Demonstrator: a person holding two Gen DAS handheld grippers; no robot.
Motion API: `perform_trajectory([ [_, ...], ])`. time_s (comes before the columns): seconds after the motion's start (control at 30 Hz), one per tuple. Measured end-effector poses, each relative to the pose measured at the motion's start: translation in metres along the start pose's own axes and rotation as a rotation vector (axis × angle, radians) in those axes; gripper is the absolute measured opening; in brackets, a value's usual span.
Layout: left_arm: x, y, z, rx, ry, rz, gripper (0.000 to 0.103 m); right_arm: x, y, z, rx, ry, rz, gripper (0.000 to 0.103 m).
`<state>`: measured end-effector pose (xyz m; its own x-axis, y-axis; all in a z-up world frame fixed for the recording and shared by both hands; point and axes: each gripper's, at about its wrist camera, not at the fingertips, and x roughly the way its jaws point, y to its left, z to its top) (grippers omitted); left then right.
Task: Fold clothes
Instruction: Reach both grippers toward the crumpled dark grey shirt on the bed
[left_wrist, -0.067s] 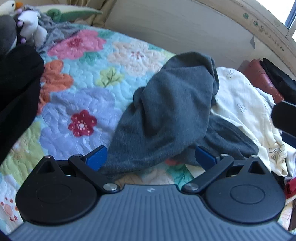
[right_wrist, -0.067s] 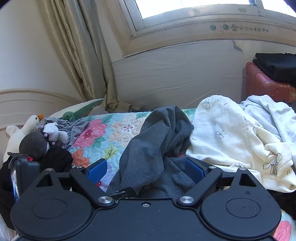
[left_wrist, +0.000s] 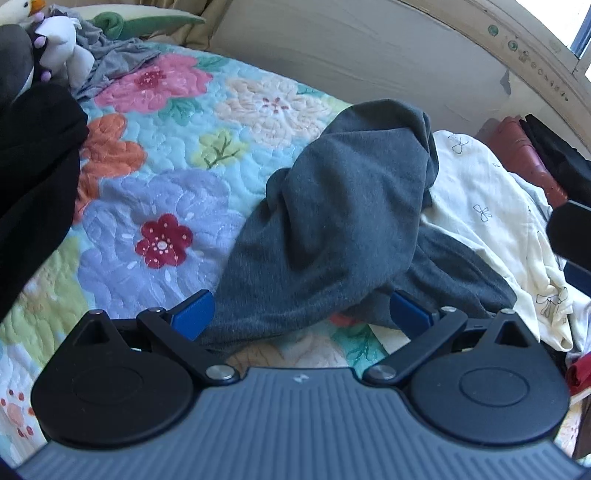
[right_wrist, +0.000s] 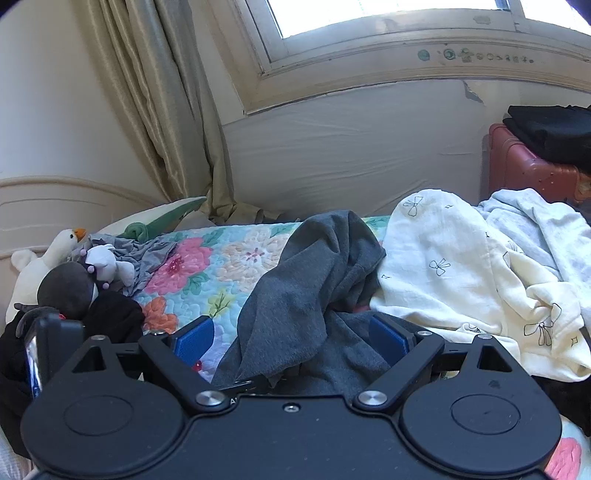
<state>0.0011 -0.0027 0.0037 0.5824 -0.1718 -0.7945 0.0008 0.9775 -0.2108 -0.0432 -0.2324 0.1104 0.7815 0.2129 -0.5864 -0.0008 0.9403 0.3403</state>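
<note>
A crumpled dark grey garment (left_wrist: 332, 221) lies in a heap on the floral quilt (left_wrist: 155, 206); it also shows in the right wrist view (right_wrist: 306, 295). My left gripper (left_wrist: 301, 314) is open, its blue pads either side of the garment's near edge. My right gripper (right_wrist: 291, 341) is open, with the garment's near folds lying between its pads. Neither is closed on the cloth.
A cream garment with bow prints (right_wrist: 461, 280) and a pale grey one (right_wrist: 546, 229) lie right of the grey heap. Black clothing (left_wrist: 33, 177) and plush toys (right_wrist: 66, 266) sit at the left. A red case (right_wrist: 524, 173) with folded black clothes stands by the wall.
</note>
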Motion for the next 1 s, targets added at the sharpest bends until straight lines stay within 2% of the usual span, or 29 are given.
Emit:
perform_trajectory([
  [0.07, -0.002, -0.005, 0.003, 0.018, -0.024, 0.020, 0.103, 0.000, 0.003, 0.000, -0.003, 0.000, -0.001, 0.094],
  [0.1, -0.006, -0.009, -0.006, 0.030, -0.053, 0.021, 0.103, 0.001, 0.004, -0.001, -0.004, 0.001, -0.002, 0.094],
  [0.13, -0.003, -0.014, -0.012, 0.037, -0.047, 0.033, 0.103, 0.001, 0.006, -0.001, -0.005, 0.001, -0.002, 0.094],
  [0.23, 0.008, 0.000, -0.002, -0.024, 0.059, -0.010, 0.103, 0.001, 0.010, -0.001, -0.009, 0.002, -0.004, 0.094],
  [0.33, 0.008, 0.004, -0.005, -0.032, 0.059, -0.014, 0.103, -0.005, 0.009, -0.001, -0.009, -0.005, 0.007, 0.094],
  [0.43, 0.009, 0.001, 0.011, -0.037, 0.091, -0.002, 0.103, -0.001, 0.010, -0.002, -0.007, 0.005, 0.000, 0.094],
  [0.83, 0.020, 0.001, 0.009, -0.033, 0.149, -0.024, 0.103, 0.009, 0.007, -0.005, 0.028, 0.031, 0.007, 0.094],
  [0.93, 0.017, 0.003, 0.010, -0.031, 0.129, -0.025, 0.103, 0.011, 0.004, -0.006, 0.055, 0.034, 0.012, 0.094],
  [1.0, 0.006, 0.009, 0.014, -0.066, 0.060, 0.007, 0.103, 0.015, 0.001, -0.005, 0.062, 0.041, 0.012, 0.094],
])
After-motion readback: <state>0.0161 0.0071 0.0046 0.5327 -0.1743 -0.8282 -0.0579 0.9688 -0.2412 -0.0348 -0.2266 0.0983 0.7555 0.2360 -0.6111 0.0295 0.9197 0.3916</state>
